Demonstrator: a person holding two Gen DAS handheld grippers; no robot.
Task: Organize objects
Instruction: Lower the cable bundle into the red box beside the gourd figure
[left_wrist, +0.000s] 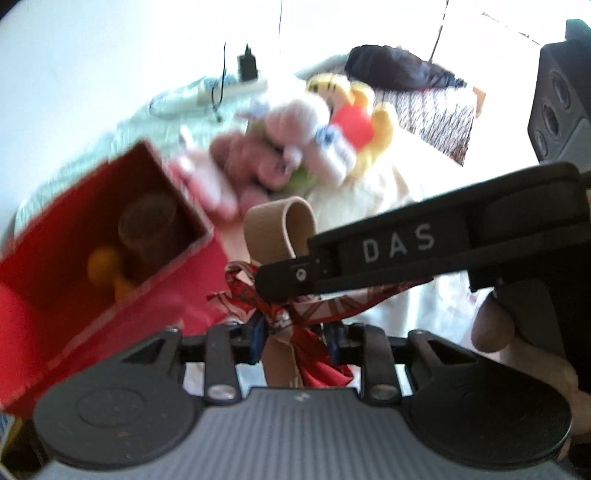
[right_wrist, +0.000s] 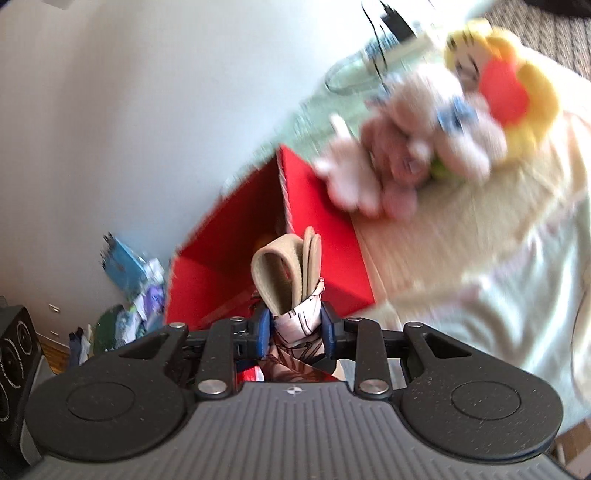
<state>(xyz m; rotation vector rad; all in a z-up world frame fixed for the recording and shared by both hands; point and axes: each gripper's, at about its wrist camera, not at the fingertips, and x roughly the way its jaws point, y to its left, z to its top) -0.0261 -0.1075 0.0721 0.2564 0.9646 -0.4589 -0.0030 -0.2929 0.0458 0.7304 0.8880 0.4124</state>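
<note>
My left gripper is clamped on a bundle made of a tan looped strap and a red-and-white patterned scarf; the blue pads press the crumpled fabric from both sides, and the stiff, smooth strap curls upward into an open loop above them. My right gripper is clenched on the same bundle, its blue pads squeezing the white, line-printed scarf wrapped round the folded tan strap, whose flat layers stand upright between the fingers. In the left wrist view the right gripper's black finger, lettered DAS, crosses in from the right and its tip meets the scarf. The bundle is held in the air just beside a red rectangular box with rigid flat walls and an open top; inside it I can make out a dark cylindrical object and a yellow rounded item, both blurred. Behind the box a pile of soft plush toys in pink, white and yellow lies on a pale woven bedspread. A white power strip with a black plug lies further back. A dark speaker stands at the right edge
</note>
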